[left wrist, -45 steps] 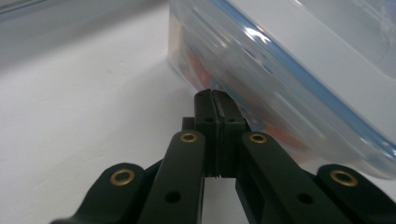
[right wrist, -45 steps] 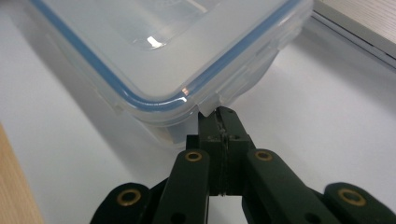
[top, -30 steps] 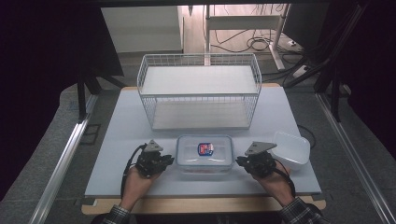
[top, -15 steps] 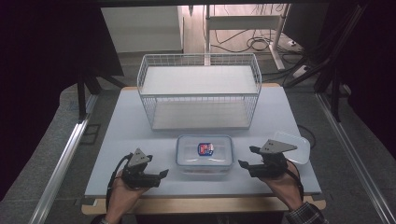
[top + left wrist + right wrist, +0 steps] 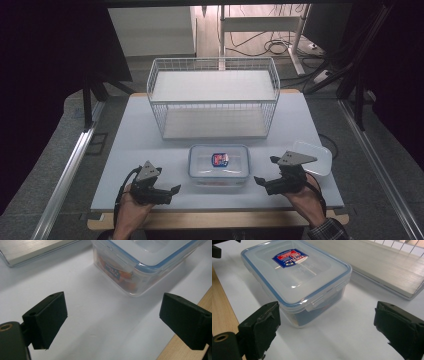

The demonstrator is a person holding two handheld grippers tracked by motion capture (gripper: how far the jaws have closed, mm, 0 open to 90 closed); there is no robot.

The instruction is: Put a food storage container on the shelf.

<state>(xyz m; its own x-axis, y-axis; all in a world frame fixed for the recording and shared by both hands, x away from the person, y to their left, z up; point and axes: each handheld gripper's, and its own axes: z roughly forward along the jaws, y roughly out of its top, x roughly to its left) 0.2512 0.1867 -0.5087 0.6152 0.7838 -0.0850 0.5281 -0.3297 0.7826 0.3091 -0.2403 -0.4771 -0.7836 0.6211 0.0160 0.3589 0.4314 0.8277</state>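
Observation:
A clear lidded food box [image 5: 218,162] with a red and blue label stands on the white table top [image 5: 150,145], near the front. My left gripper [image 5: 171,194] is a short way to the left of the box, and my right gripper [image 5: 265,171] is just off the box's right end. Both have just been opening; their jaws now stand wide with nothing between them. In the left gripper view the left gripper [image 5: 113,320] faces a corner of the food box [image 5: 150,255]. In the right gripper view the right gripper [image 5: 327,327] faces the food box [image 5: 294,277] and its lid clip.
A white wire basket [image 5: 212,97] with a pale board in it stands behind the box. A loose translucent lid [image 5: 315,156] lies at the right, behind my right hand. The wooden table edge [image 5: 215,220] runs along the front.
Both grippers were shut at the box's two ends; they have opened and drawn back, the left gripper going left and towards the front edge. The box has stayed in place.

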